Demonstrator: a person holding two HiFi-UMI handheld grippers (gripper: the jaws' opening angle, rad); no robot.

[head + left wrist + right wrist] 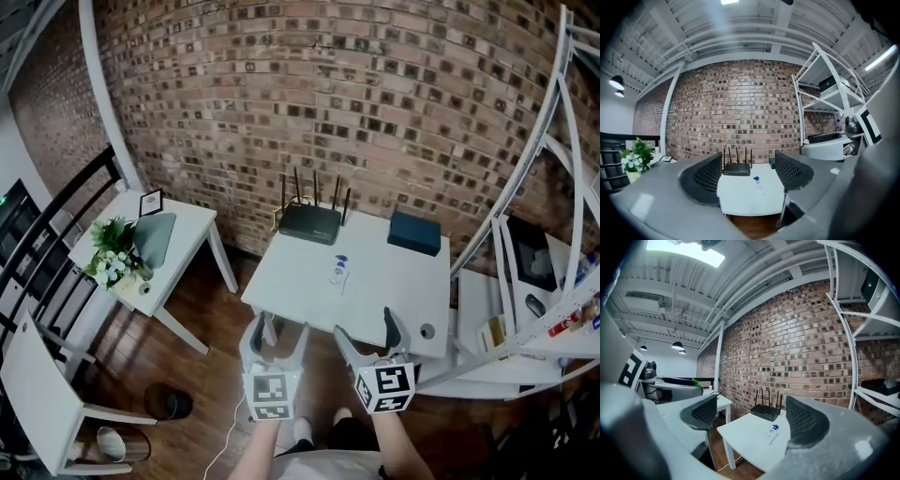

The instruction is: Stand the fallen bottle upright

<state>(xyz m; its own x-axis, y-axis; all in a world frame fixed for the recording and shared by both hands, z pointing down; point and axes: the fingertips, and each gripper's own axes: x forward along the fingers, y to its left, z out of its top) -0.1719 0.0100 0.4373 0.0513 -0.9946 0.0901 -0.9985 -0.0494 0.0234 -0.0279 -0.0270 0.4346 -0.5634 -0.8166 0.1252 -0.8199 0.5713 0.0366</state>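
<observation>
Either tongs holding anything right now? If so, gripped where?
Nothing is held. The left tongs and right tongs are both open and empty. The bottle lies on its side on the white table, well apart from both.

Hand-held grippers (278,330) (366,324): two. Tables (300,281) (192,225): two. Bottle (339,270): one (on its side). Router (310,223): one. Box (414,232): one.
</observation>
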